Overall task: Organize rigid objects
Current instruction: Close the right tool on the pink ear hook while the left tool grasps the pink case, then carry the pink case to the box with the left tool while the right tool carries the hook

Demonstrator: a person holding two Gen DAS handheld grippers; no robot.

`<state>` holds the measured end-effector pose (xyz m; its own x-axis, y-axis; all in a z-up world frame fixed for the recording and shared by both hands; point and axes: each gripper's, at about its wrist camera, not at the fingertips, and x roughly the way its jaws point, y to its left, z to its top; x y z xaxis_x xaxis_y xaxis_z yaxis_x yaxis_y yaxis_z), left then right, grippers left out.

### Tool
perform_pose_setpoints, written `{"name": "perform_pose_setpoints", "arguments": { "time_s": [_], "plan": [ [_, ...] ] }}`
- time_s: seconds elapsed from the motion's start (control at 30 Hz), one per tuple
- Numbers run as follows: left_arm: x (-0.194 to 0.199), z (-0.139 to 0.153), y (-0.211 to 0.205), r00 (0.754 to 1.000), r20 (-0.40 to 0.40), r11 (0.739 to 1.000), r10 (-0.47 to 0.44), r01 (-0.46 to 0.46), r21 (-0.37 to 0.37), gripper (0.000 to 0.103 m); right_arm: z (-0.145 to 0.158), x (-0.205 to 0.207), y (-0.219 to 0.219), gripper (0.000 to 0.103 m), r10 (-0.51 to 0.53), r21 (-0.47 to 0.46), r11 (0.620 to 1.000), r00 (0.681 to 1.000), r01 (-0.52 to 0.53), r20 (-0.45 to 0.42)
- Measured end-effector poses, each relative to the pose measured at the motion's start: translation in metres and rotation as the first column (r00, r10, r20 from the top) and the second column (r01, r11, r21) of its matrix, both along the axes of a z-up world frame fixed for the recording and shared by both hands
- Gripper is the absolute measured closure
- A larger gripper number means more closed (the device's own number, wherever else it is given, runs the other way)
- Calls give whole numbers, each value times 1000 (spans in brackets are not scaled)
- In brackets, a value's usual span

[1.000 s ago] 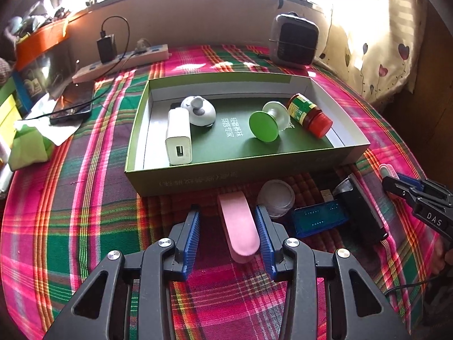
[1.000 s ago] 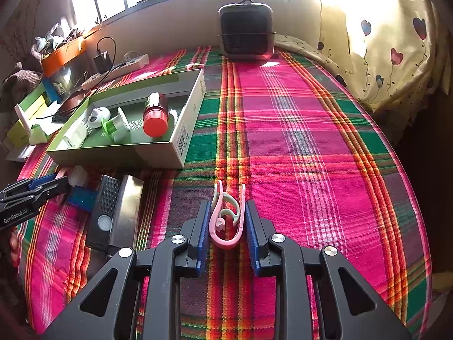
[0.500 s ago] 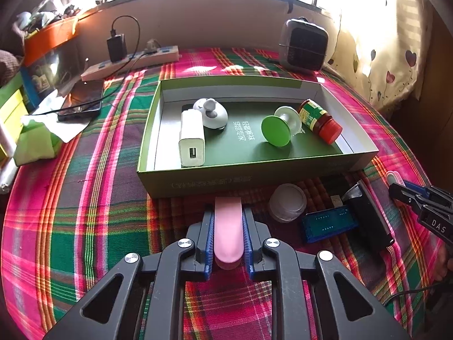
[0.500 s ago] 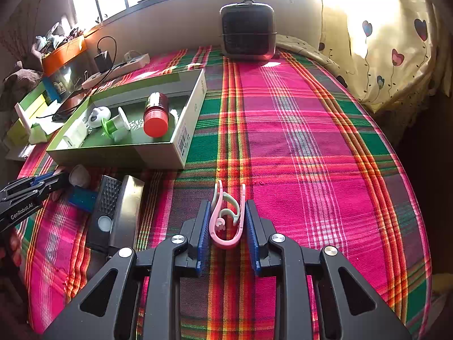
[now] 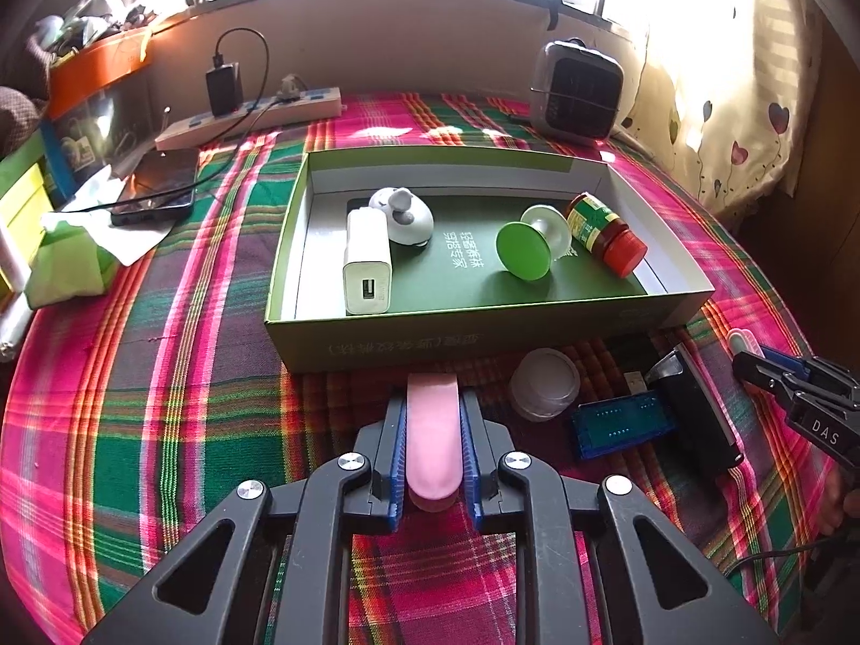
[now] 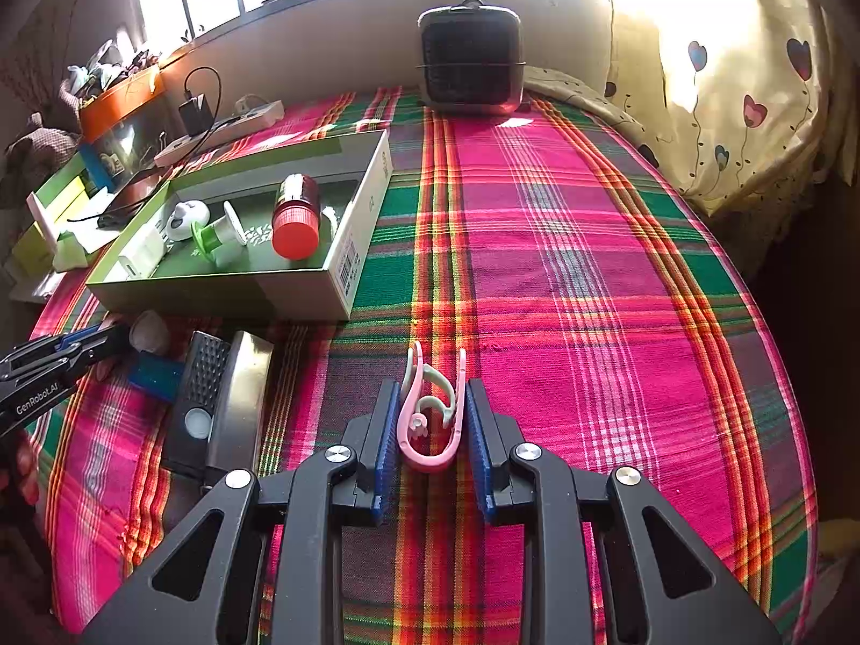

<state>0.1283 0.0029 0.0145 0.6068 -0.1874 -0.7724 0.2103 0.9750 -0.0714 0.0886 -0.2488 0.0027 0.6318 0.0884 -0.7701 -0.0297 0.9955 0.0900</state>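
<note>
Pink oblong case [image 5: 434,435] is clamped between the left gripper [image 5: 432,419] pads, lying lengthwise along the fingers so it comes up level; it sits on the plaid cloth [image 6: 564,279] just in front of the green box [image 5: 484,341], a short hop over the near wall. Right gripper [image 6: 432,419] is clenched on the pink clip [image 6: 432,419], squeezed across its 2 arms, well clear of the box. Inside already: white charger [image 5: 368,260], red-capped bottle [image 5: 604,234], green-disc holder [image 5: 524,252], grey-white gadget [image 5: 403,215]. I judge the clear lid [image 5: 545,384], blue USB board [image 5: 623,424] and black device [image 5: 699,414] still need boxing.
</note>
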Motion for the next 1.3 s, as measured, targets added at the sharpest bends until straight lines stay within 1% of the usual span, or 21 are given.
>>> {"name": "perform_pose_setpoints", "arguments": {
  "time_s": [0.33, 0.83, 1.3],
  "plan": [
    [-6, 5, 2, 1000, 18, 1000, -1, 1, -14, 86, 1, -1, 1, 78, -1, 2, 1000, 1000, 1, 0],
    [-14, 13, 5, 999, 36, 1000, 0, 0, -24, 86, 11, -8, 13, 78, 29, 3, 1000, 999, -29, 28],
    [-22, 29, 7, 997, 79, 1000, 0, 2, -27, 86, 24, -15, 22, 78, 55, -1, 998, 996, -55, 63]
  ]
}}
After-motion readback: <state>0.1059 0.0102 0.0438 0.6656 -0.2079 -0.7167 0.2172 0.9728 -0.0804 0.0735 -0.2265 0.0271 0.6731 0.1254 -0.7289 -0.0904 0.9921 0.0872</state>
